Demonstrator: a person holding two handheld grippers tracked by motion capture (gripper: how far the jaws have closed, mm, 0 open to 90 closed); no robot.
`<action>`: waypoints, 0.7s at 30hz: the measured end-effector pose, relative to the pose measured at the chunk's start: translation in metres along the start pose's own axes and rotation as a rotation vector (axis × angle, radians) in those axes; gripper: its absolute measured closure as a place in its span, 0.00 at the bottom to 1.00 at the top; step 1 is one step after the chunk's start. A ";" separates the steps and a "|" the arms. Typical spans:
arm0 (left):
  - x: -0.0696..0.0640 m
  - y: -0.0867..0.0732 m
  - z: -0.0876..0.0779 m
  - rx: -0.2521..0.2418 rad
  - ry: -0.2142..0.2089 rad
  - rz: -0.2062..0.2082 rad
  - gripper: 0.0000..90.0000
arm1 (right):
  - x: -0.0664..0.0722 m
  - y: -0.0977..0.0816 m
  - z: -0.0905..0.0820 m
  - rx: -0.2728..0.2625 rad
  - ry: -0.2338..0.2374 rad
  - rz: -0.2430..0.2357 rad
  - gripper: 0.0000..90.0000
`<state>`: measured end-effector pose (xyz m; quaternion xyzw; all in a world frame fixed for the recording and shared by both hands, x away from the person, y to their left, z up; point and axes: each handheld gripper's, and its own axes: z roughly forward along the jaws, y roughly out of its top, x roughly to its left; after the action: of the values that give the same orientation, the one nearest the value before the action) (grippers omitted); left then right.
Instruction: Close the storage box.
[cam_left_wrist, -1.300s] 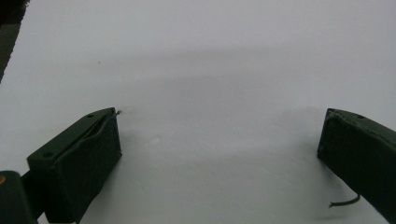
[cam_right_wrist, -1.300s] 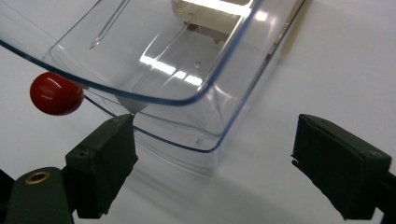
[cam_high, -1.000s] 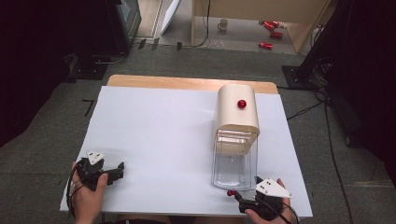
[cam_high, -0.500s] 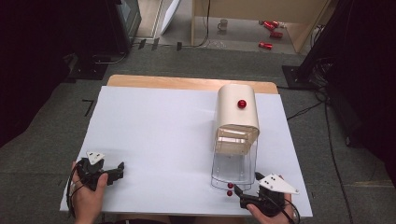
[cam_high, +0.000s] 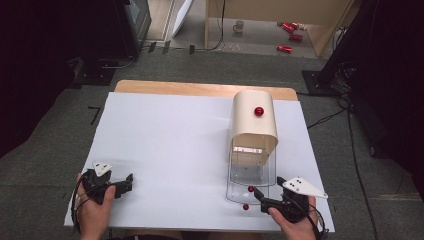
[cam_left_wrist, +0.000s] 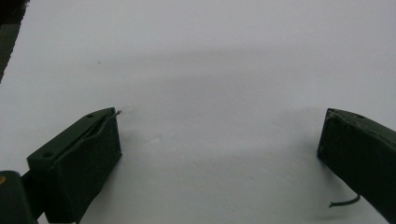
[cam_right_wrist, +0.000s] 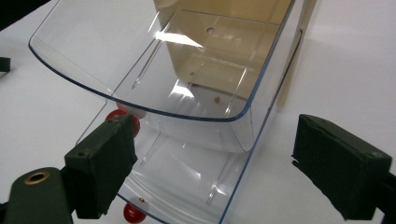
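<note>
A cream box (cam_high: 252, 122) with a red knob (cam_high: 258, 111) on top stands at the right of the white table (cam_high: 170, 145). Its clear curved door (cam_high: 250, 172) is tilted up and out at the front. My right gripper (cam_high: 260, 196) is at the door's lower edge, jaws apart. In the right gripper view (cam_right_wrist: 217, 128) the clear door (cam_right_wrist: 140, 60) passes between the jaws. The left jaw touches a small red knob (cam_right_wrist: 123, 119), and a second red ball (cam_right_wrist: 133, 212) sits lower. My left gripper (cam_high: 128, 183) rests open on the table at front left, nothing between its jaws (cam_left_wrist: 219, 140).
A wooden strip (cam_high: 200, 89) borders the table at the back. Both hands are close to the table's front edge. On the floor beyond lie a mug (cam_high: 239, 25), red cans (cam_high: 287, 27) and cables (cam_high: 330, 117).
The clear door has swung up and outward from the box front as my right gripper rose a little. The left gripper has stayed where it was.
</note>
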<state>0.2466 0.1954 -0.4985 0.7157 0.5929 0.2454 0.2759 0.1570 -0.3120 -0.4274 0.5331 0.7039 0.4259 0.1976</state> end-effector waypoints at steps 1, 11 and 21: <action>0.000 0.000 0.000 0.000 0.000 0.000 0.00 | 0.000 0.002 0.000 -0.002 0.001 -0.003 0.15; 0.000 0.000 0.000 0.001 0.000 0.001 0.00 | -0.006 0.016 0.001 -0.054 -0.003 0.057 0.20; 0.000 0.000 0.000 0.001 0.000 0.001 0.00 | -0.014 0.030 0.010 -0.067 -0.039 0.079 0.20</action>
<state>0.2466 0.1955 -0.4984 0.7161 0.5926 0.2453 0.2754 0.1874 -0.3191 -0.4110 0.5617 0.6637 0.4460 0.2123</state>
